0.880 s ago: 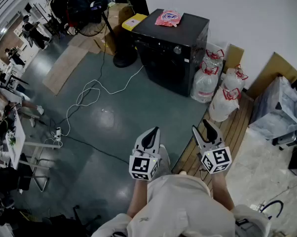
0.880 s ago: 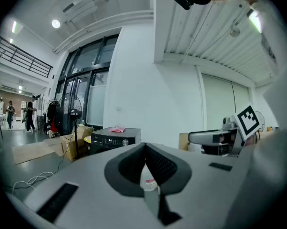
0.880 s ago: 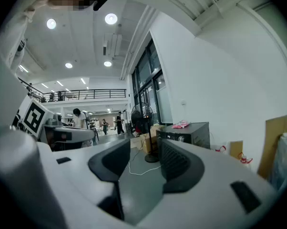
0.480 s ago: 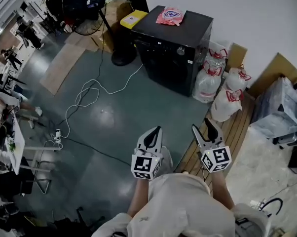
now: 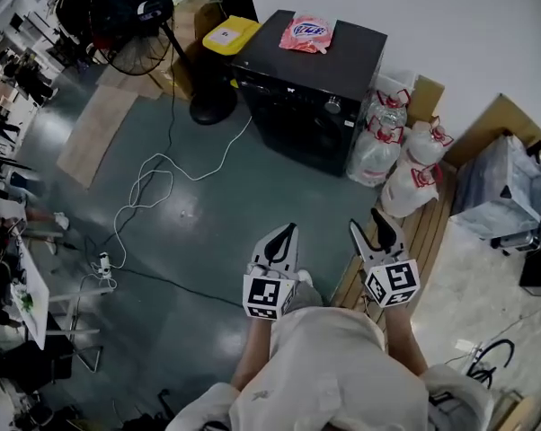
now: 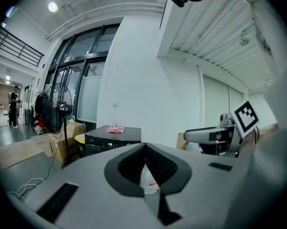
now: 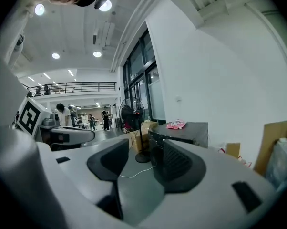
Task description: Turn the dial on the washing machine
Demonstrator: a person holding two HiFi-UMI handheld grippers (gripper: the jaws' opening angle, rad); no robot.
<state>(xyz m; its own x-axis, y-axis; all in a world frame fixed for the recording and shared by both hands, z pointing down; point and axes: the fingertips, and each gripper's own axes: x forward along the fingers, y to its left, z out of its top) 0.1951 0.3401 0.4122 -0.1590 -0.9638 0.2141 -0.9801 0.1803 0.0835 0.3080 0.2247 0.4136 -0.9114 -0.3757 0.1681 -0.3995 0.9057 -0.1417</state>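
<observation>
Floor (image 5: 217, 232): glossy grey-green concrete.
Machine: black boxy washing machine (image 5: 299, 106), round silver dial (image 5: 334, 107).
Left gripper (image 5: 290, 228): jaws together, empty.
Right gripper (image 5: 376, 214): jaws narrowly apart, empty.

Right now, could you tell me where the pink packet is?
In the head view, top centre, the pink packet lies on the black washing machine.

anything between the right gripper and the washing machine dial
Nothing visible. Only bare floor lies between the right gripper and the dial on the washing machine; the white cable and tied bags sit off to the sides.
</observation>
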